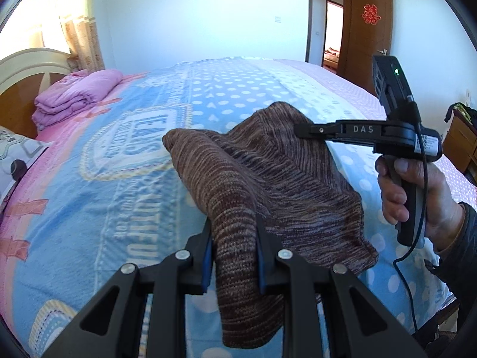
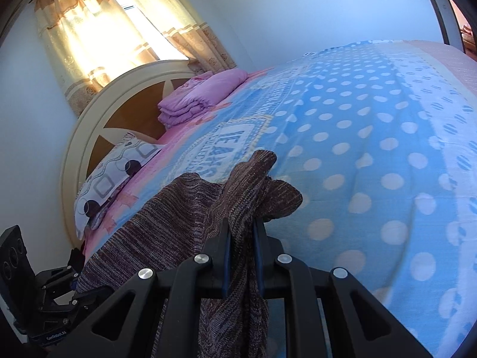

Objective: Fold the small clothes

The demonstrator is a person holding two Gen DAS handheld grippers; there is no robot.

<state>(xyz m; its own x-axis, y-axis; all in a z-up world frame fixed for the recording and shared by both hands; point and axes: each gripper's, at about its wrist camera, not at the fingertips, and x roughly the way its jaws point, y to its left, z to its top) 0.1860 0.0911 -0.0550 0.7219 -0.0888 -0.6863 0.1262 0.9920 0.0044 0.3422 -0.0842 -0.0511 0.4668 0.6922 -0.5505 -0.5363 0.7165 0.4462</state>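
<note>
My left hand-held gripper point(image 1: 234, 238) was clenched on the brown knit point(image 1: 268, 173); my right hand-held gripper point(image 2: 241, 238) pinched another bunch of it. The knit hung between them, lifted above the bed point(image 1: 119, 194), draping down.

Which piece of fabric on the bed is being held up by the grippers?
The brown knit garment, pinched by the left gripper and right gripper; the purple folded blanket lies untouched near the headboard.

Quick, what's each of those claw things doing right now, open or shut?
Left gripper: shut on the brown knit garment.
Right gripper: shut on the same garment.
</note>
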